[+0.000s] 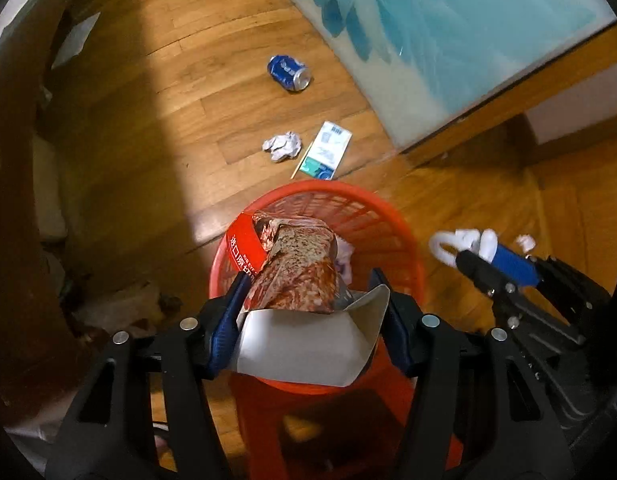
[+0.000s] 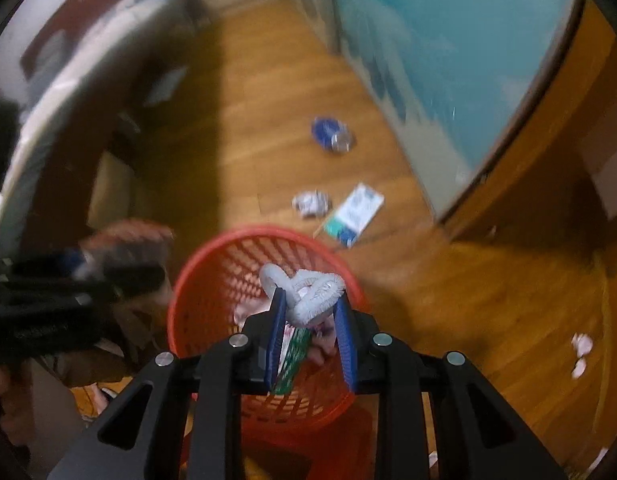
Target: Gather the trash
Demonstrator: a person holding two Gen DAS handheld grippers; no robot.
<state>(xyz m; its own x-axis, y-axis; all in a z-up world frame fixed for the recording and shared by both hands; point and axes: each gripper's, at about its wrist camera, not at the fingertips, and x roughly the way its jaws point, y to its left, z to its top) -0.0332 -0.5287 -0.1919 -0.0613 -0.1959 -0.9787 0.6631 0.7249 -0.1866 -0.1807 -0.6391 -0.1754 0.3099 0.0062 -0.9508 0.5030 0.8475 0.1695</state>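
In my left view, my left tool is clamped on a torn food box over the red basket; a blue can lies on the floor beyond.

In my right view, my right tool pinches a white looped piece above the basket.

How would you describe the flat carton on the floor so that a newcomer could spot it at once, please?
Start at the red basket and look at the wooden floor just beyond its far rim. The carton lies flat there, right of the crumpled paper and nearer than the blue can. It is the only flat rectangle, white with teal print and a barcode at one end.
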